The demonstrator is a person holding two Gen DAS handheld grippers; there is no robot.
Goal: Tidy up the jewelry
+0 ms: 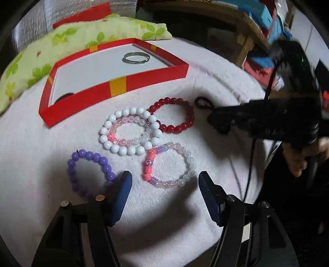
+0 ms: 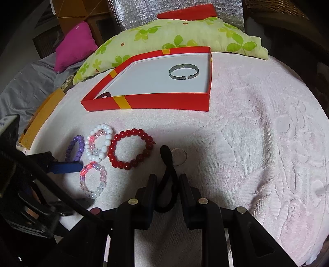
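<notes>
Right wrist view shows the right gripper [image 2: 167, 180] with its black fingers clamped on a loop of black elastic hair band [image 2: 167, 164], whose far end rests on the pale pink textured towel [image 2: 257, 143] just before a small clear ring [image 2: 179, 157]. Beyond, toward the towel's far edge, sits a shallow red cardboard box with yellow stripes and a white floor [image 2: 164, 101]; a grey metal open cuff bracelet [image 2: 183, 71] lies near its far right corner and a dark band [image 2: 105, 94] peeks over its near left corner. Left of the gripper, beaded bracelets lie grouped on the towel: a dark red one [image 2: 131, 147], a white one with a pink translucent one inside it [image 1: 128, 131], a pink, lilac and clear mixed one [image 1: 170, 164], and a purple one [image 1: 90, 170]. The left gripper [image 1: 164, 182] hangs with its blue-padded fingers apart either side of the mixed bracelet, gripping nothing. A green leaf-print pillow [image 2: 174, 39] lies along the towel's far edge, with a magenta cushion [image 2: 75, 46] and silver foil sheeting [image 2: 131, 14] behind.
</notes>
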